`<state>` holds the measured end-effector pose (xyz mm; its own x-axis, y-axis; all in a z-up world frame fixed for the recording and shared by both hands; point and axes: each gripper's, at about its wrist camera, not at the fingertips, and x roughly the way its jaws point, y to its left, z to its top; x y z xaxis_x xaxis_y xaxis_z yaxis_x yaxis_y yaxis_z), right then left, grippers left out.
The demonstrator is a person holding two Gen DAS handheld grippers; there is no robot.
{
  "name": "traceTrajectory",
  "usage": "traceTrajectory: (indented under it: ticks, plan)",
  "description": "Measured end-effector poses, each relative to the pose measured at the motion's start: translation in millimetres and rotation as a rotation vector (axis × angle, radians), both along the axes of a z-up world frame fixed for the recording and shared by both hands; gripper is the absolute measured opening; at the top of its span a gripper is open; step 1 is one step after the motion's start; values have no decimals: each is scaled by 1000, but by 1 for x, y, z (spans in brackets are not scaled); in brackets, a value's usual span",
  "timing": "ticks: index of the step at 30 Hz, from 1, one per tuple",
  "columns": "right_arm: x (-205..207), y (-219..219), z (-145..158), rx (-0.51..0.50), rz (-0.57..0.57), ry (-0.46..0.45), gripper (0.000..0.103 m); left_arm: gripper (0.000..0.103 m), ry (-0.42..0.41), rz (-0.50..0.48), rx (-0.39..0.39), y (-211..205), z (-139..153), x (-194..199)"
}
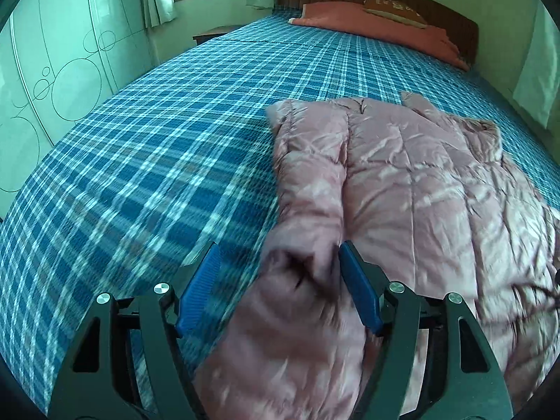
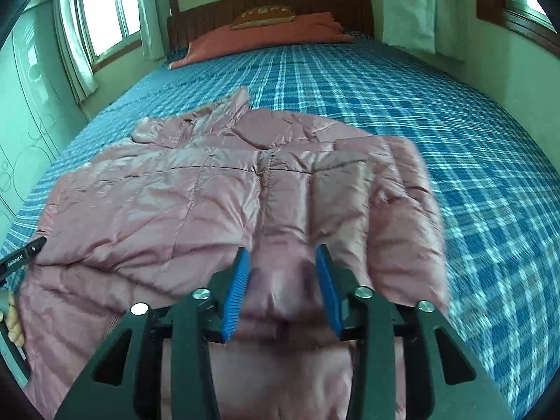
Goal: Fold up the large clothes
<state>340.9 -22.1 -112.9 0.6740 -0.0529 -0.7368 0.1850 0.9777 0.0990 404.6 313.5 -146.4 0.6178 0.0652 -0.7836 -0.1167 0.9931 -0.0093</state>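
A pink quilted puffer jacket (image 1: 420,182) lies spread on the blue plaid bed (image 1: 157,147). One sleeve (image 1: 308,210) is folded along the jacket's left side, and its cuff end lies between the fingers of my left gripper (image 1: 279,248). That gripper is open wide: the cuff rests against the right pad and the left pad stands clear over the sheet. In the right wrist view the jacket (image 2: 175,192) fills the middle, and a puffy fold of its other sleeve (image 2: 350,182) sits between the pads of my right gripper (image 2: 282,250), which is open.
An orange-red blanket (image 1: 367,21) with a brown pillow (image 2: 262,17) lies by the wooden headboard (image 2: 210,17). Curtained windows (image 2: 105,10) and a pale wardrobe (image 1: 52,70) stand to the left. A person's hand (image 2: 12,322) holds the left gripper's frame at the left edge.
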Motion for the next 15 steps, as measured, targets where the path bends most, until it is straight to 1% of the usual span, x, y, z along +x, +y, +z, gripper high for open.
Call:
traceTrajectory:
  ticks: [2,4,6,8,13,15]
  plan:
    - [-32,-8,6,26,-13,-6,52,70,4,7,-32,11,6,-29]
    - [-59,-17,6,47,-34,4,53,70,18,20,-67,32,6,-48]
    - [-94,-27,6,75,-56,15,53,70,33,45,-108,51,7,-81]
    - [-131,-35,6,80,-86,22,53,70,38,68,-144,66,7,-113]
    - [-208,-53,2,118,-158,33,53,70,46,136,-202,96,3,-185]
    - [-232,-60,-3,146,-189,35,53,71,69,171,-240,110,-4,-212]
